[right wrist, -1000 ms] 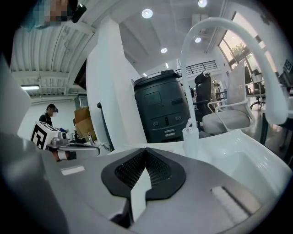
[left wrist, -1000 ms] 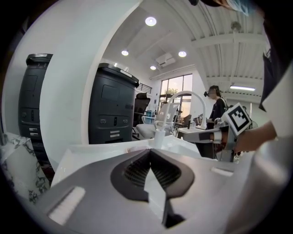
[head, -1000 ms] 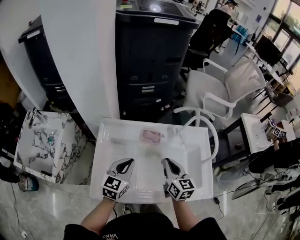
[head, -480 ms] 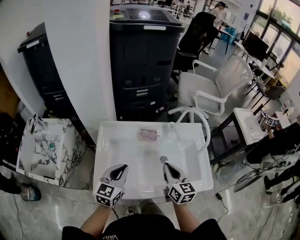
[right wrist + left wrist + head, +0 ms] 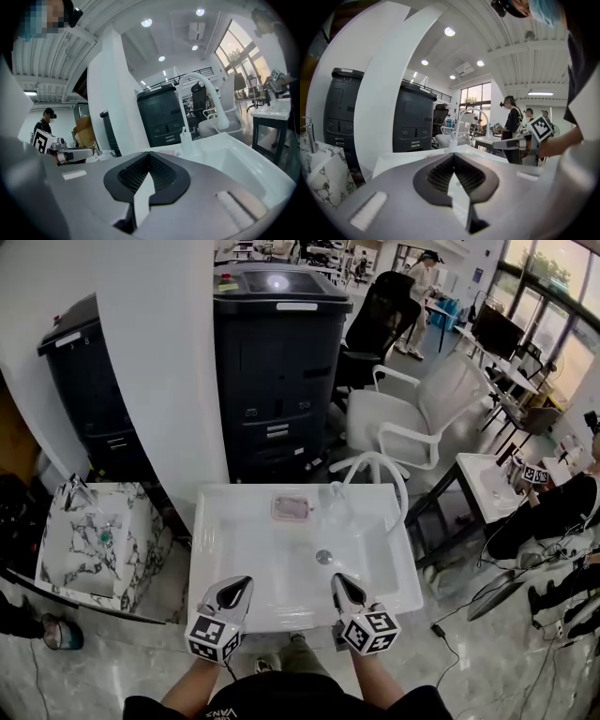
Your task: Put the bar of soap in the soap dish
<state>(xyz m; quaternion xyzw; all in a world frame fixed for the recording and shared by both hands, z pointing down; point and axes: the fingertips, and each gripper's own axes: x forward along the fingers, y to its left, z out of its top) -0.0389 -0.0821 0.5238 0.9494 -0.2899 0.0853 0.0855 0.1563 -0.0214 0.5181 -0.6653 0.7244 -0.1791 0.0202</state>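
**Left gripper [image 5: 242, 583] and right gripper [image 5: 339, 579] shut and empty, soap bar already in its dish**

Closed pad to pad on both sides, with nothing caught between the ribbed jaws in either gripper view. Held side by side over the near rim of the white sink [image 5: 208, 549], well apart from the task's things and pointing toward the back wall.

Pink soap bar [image 5: 293, 509] lying flat inside the pale soap dish [image 5: 275, 502], on the back ledge of the sink, left of the arched white faucet [image 5: 386, 472] and beyond the drain [image 5: 324, 557]. Seated squarely, as far as the head view shows, with no corner hanging over the dish's edge.

Judged from this layout: placing done and the bar released. Nothing left except perhaps drawing the hands clear. No sign of a second bar waiting anywhere on the sink.

On writing, very little to read. Black-and-white square patterns on the marker cubes [image 5: 214, 637], with no letters. White lettering on the dark shirt [image 5: 225, 712] at the bottom edge, cut off by the frame and not safely readable. A pale label strip [image 5: 296, 307] along the top front of the dark cabinet [image 5: 272, 381] behind the sink, and small stickers on its lid, all too small to make out. No brand mark visible on the soap, the dish or the faucet.
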